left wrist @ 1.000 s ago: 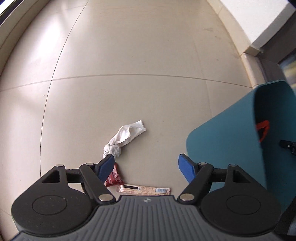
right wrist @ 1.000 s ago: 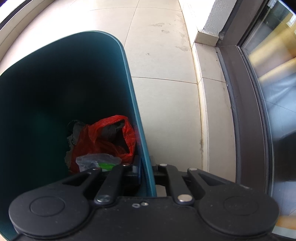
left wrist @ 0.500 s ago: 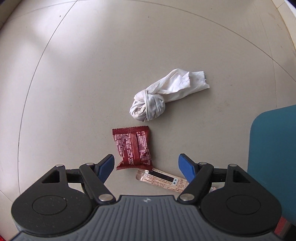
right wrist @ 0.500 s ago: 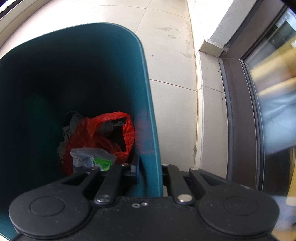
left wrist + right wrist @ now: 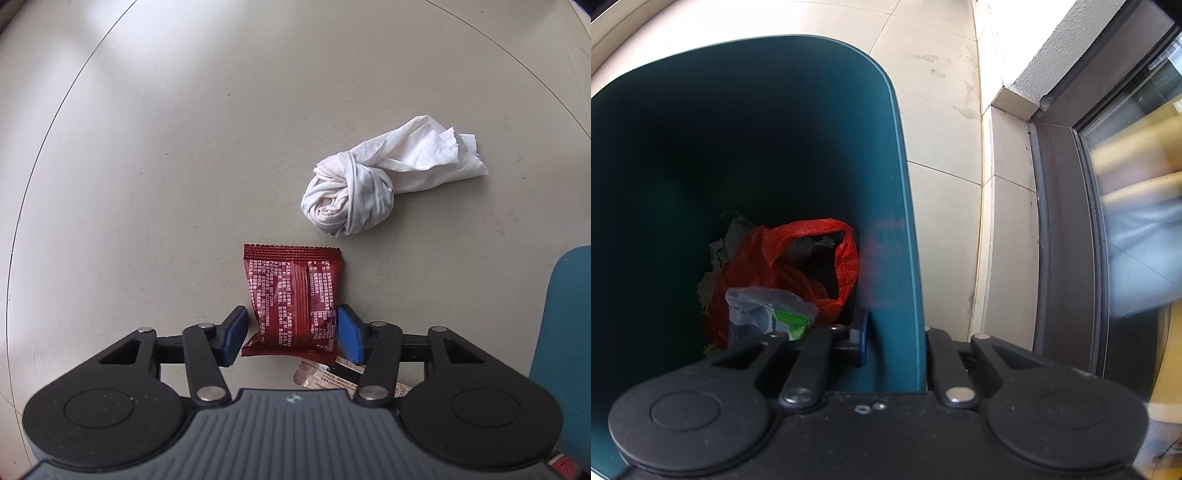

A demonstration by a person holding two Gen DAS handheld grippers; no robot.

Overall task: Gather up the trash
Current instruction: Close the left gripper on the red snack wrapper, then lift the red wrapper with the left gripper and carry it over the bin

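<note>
A dark red snack wrapper (image 5: 293, 301) lies flat on the floor. My left gripper (image 5: 291, 338) is open with its blue pads on either side of the wrapper's near end, close to it. A knotted white tissue (image 5: 373, 184) lies beyond to the right. A clear pink-printed wrapper (image 5: 325, 378) pokes out under the right finger. My right gripper (image 5: 894, 339) is shut on the wall of the teal bin (image 5: 905, 206). Inside the bin are a red plastic bag (image 5: 809, 258) and a clear bag with green print (image 5: 768, 314).
The teal bin's edge (image 5: 565, 332) stands at the right of the left wrist view. Beige floor tiles (image 5: 184, 147) stretch beyond the trash. A low tiled ledge (image 5: 1004, 206) and a dark door frame with glass (image 5: 1067, 221) run to the right of the bin.
My left gripper has tilted down and moved in over the red wrapper, and its jaws have narrowed around it. My right gripper keeps its hold on the bin wall, shifted slightly.
</note>
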